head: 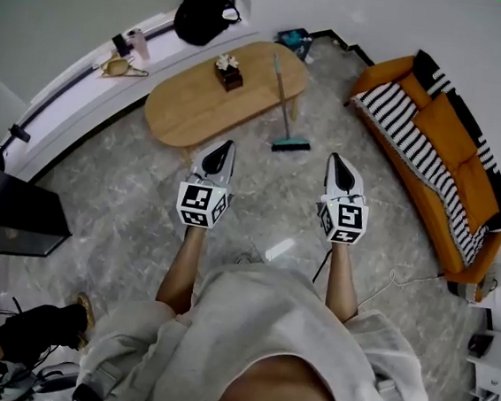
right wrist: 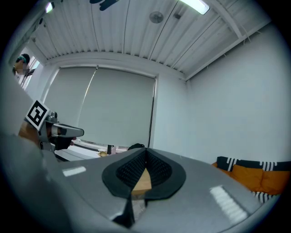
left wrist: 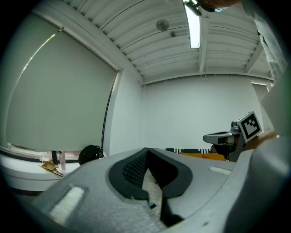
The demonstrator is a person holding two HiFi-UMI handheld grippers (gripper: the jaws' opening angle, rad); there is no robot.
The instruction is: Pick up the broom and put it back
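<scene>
The broom (head: 285,110) leans against the far right end of the oval wooden table (head: 189,109). Its teal head (head: 290,143) rests on the marble floor and its thin handle slants up over the table's edge. My left gripper (head: 224,150) and right gripper (head: 337,162) are held level side by side, short of the broom, with its head between and just beyond their tips. In the left gripper view the left gripper (left wrist: 146,151) has its jaws meeting with nothing between them. In the right gripper view the right gripper (right wrist: 145,150) is likewise shut and empty.
An orange sofa (head: 452,185) with a striped blanket runs along the right. A small box with flowers (head: 228,73) stands on the table. A black bag (head: 203,17) sits on the curved sill. A black cabinet (head: 10,205) is at the left. A cable (head: 384,285) lies on the floor.
</scene>
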